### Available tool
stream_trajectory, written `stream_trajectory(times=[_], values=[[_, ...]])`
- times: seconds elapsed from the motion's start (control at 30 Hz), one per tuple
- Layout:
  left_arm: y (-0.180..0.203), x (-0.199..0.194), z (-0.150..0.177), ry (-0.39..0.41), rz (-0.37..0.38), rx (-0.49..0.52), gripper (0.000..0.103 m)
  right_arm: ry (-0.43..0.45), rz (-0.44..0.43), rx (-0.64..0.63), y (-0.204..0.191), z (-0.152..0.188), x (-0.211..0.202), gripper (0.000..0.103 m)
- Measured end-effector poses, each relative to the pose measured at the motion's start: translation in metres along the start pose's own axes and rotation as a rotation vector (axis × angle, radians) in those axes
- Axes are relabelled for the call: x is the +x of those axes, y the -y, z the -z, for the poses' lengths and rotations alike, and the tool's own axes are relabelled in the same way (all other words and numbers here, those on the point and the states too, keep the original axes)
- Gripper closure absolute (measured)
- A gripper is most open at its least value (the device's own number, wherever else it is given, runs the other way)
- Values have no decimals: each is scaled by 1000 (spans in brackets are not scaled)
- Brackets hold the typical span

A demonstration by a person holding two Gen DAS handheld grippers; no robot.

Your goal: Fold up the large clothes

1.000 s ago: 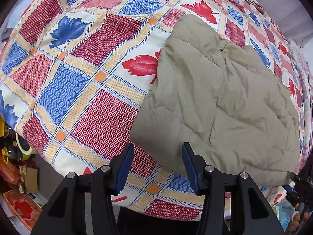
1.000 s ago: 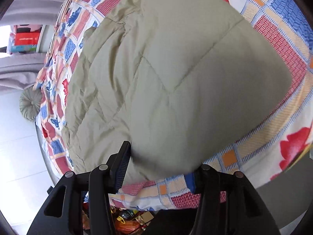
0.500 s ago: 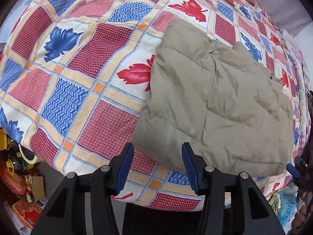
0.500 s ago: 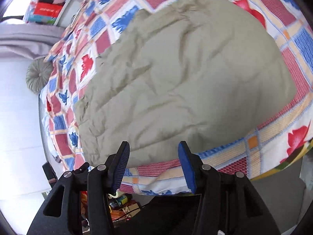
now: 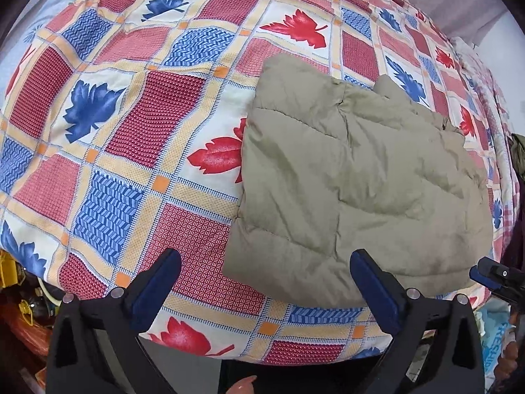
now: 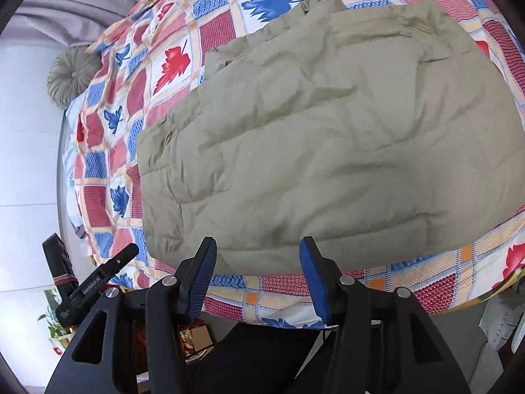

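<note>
I'm hovering both tools over the folded olive-green quilted jacket on the leaf-print patchwork bed (nothing gripped): left tool spreading wide, right tool half-open. Probably grabbing the near hem next.

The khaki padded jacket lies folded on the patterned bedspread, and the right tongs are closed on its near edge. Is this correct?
Not quite. The khaki padded jacket does lie folded on the patterned bedspread, but the right tongs are open and hold nothing; the jacket's near edge lies beyond their tips. The right wrist view shows this.
</note>
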State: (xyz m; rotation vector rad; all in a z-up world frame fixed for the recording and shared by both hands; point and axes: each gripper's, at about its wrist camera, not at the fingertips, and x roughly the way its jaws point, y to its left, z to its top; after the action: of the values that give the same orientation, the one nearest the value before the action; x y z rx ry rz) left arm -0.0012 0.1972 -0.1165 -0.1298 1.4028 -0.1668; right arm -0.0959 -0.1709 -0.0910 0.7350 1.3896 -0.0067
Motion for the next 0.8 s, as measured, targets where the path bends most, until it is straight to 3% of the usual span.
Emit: stream_trajectory(times=[0.1,0.23,0.3,0.4,0.53,0.8], values=[[4,3,-3,-8,18,31,0,-12,8,-6,-4,4,6,46],[6,10,-5,-24,28,31,0,-16,21,-17,-9,9,13,34],[5,13,-6,-13,21,33,0,-8,29,-31,-13,10,15,33],[5,20,-7,-11,20,50,0,1,31,-75,-20,12,19,11],[4,30,-7,-25,59,49,0,16,50,-138,-30,15,24,11],[-4,47,-12,-46,141,22,0,-33,-15,-134,-30,19,44,11]])
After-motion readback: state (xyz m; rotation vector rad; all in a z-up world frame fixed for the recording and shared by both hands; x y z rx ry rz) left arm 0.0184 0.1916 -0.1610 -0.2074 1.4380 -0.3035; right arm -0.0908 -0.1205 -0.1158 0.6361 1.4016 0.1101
